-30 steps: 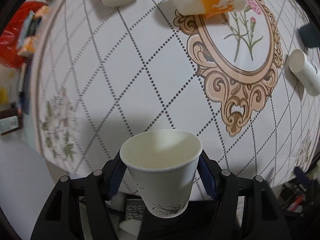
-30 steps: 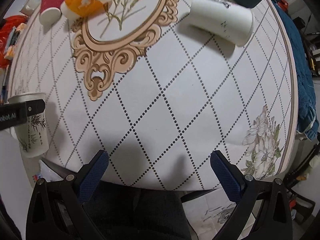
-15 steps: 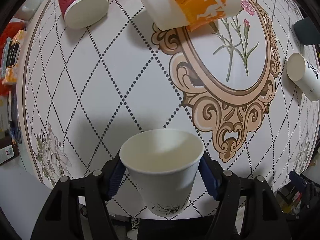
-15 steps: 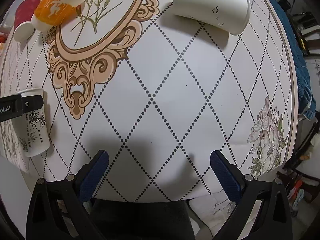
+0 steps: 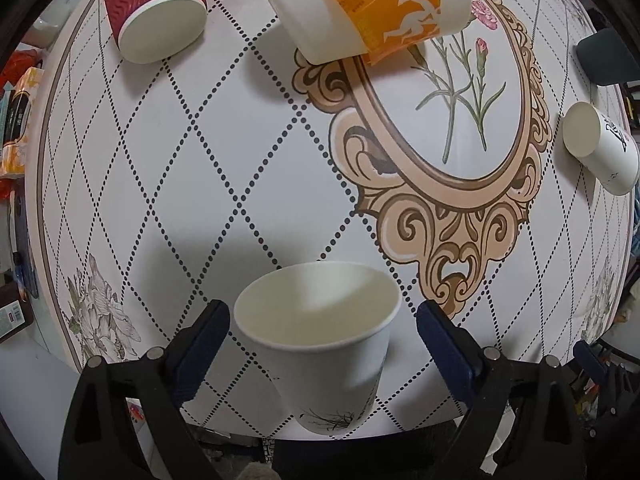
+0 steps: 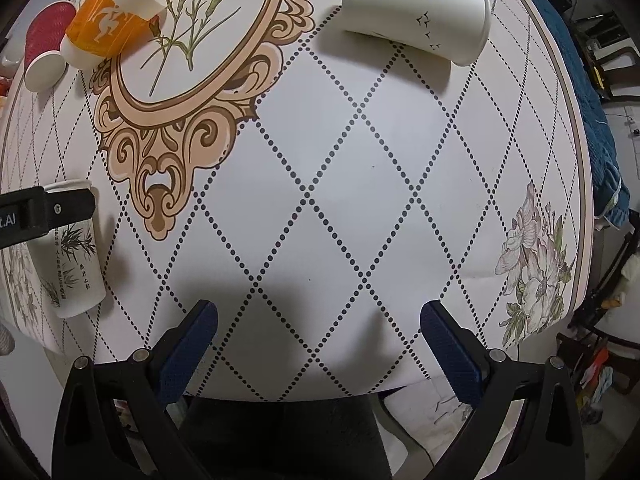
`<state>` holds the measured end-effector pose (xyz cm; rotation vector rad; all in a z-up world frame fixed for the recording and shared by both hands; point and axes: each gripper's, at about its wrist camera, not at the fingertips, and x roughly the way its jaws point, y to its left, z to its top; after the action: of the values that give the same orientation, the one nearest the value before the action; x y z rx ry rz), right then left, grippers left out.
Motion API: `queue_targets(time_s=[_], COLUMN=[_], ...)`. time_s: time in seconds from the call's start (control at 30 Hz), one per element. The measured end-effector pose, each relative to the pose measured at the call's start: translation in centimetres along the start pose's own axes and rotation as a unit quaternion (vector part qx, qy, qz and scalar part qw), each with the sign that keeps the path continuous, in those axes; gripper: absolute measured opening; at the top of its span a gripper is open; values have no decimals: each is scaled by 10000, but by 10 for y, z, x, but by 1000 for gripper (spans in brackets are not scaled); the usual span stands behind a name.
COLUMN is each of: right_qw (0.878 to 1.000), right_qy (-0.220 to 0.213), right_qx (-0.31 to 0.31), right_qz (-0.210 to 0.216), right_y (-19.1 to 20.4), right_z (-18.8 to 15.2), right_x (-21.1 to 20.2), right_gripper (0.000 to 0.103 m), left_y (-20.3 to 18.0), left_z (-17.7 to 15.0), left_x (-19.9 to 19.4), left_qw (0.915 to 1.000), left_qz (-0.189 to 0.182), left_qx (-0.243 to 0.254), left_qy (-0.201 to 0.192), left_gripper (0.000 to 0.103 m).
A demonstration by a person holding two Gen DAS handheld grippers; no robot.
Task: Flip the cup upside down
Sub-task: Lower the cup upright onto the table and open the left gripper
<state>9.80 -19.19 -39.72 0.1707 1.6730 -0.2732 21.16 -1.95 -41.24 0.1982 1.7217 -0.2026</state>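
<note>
A white paper cup with a bamboo print (image 5: 320,344) stands upright, mouth up, on the table near its front edge. My left gripper (image 5: 322,320) is open, with its blue pads (image 5: 208,328) on either side of the cup and a gap between each pad and the cup wall. The same cup shows at the far left of the right wrist view (image 6: 74,264), with the left gripper's black finger (image 6: 44,210) across its rim. My right gripper (image 6: 318,320) is open and empty over the table's front edge.
A red ribbed cup (image 5: 154,8), an orange-and-white cup (image 5: 372,8) and a white cup (image 5: 600,148) lie on their sides on the patterned table (image 5: 240,160). A dark cup (image 5: 606,58) stands at the far right. The lying white cup also shows in the right wrist view (image 6: 416,16).
My left gripper has moved forward over the table with the cup, set it down and opened; gaps now show beside the cup. My right gripper has moved slightly forward.
</note>
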Motion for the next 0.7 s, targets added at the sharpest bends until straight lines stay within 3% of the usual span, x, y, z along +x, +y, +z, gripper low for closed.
queue_targets(time_s=[0.13, 0.3, 0.5, 0.7], right_qw=[10000, 9999, 9982, 9943], right_qy=[-19, -96, -456, -802], right_qx=[36, 12, -96, -243], right_qz=[9, 106, 367, 653], right_y=[0, -1, 5, 15], right_z=[0, -6, -25, -43], right_x=[-3, -13, -57, -104], right_gripper=[103, 103, 103, 103], left_y=[2, 8, 32, 59], left_z=[-2, -26, -73, -105], left_x=[-11, -52, -106, -128], left_qw=[9999, 9981, 9914, 9873], left_qz=[39, 209, 550, 594], left_qx=[-30, -63, -209, -440], left_qy=[-106, -573, -1166, -1407], left_gripper=[96, 96, 96, 96])
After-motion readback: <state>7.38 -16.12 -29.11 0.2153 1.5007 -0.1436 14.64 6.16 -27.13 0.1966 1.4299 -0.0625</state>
